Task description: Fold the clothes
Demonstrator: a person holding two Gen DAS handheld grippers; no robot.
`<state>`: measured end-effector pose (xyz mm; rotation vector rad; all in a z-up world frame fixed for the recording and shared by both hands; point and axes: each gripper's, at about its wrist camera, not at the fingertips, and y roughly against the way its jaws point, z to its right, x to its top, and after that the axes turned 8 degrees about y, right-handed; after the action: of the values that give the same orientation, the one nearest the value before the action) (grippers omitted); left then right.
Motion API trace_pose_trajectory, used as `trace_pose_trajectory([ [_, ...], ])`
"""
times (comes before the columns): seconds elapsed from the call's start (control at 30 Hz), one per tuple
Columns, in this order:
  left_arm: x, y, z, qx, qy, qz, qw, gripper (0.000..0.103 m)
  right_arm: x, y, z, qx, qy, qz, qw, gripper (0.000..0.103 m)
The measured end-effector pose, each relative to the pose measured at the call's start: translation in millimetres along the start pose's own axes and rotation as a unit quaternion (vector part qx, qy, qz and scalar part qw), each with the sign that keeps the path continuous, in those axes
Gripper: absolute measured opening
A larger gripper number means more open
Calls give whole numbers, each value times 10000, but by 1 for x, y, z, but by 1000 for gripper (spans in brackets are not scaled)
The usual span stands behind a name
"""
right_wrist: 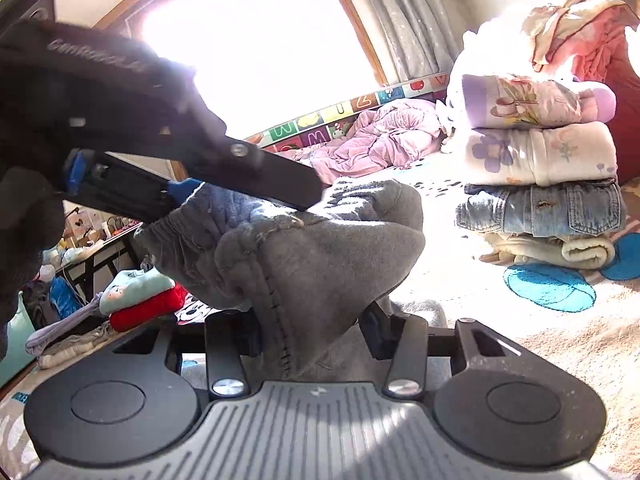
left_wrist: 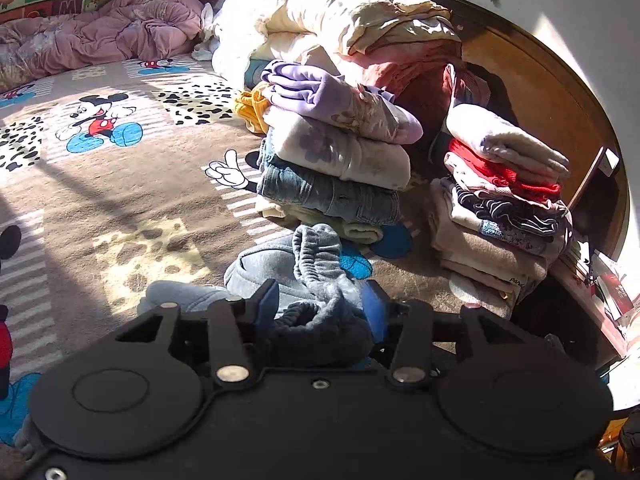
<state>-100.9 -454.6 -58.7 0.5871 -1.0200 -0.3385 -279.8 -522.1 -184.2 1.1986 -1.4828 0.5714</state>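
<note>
A grey fleece garment (left_wrist: 272, 264) with a gathered elastic band lies bunched on the Mickey Mouse bedspread (left_wrist: 120, 200). In the left wrist view my left gripper (left_wrist: 320, 304) is shut on a thick fold of it, and the cloth fills the gap between the blue pads. The right wrist view shows the same grey garment (right_wrist: 340, 248) lifted into a hump. My right gripper (right_wrist: 314, 336) is shut on its stitched seam edge. The left gripper's black finger (right_wrist: 272, 180) lies across the garment's banded edge at upper left, close to my right gripper.
A tall stack of folded clothes (left_wrist: 336, 160) stands just beyond the garment, with a second stack (left_wrist: 500, 200) to its right by a wooden headboard (left_wrist: 560, 92). Cream bedding (left_wrist: 320, 12) and a pink quilt (left_wrist: 112, 32) lie further back. Red and pale blue folded items (right_wrist: 144, 300) sit at left.
</note>
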Motion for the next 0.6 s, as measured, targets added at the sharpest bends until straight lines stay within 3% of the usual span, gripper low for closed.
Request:
trace_pose_trajectory([
  [0.07,4,16,-16,147,226,166,9995,56,3,3,22,-138,-364,59,9992,44],
  [0.17,3,31,-51,679,619,283,9954,59,3,7,55,-418,-867,74,9953,44],
  [0.3,-17,38,-113,1856,1253,41,9746,59,-4,5,94,-643,-1630,-150,9844,44],
  [0.4,-37,40,-152,2470,1598,-251,9554,59,-17,-1,116,-555,-2238,-359,9724,46],
  [0.47,-50,42,-173,2633,1872,-422,9454,59,-21,-4,121,-449,-2423,-414,9683,51],
  [0.6,-72,37,-192,2798,2049,-790,9346,61,-25,-10,122,-295,-2630,-440,9633,76],
])
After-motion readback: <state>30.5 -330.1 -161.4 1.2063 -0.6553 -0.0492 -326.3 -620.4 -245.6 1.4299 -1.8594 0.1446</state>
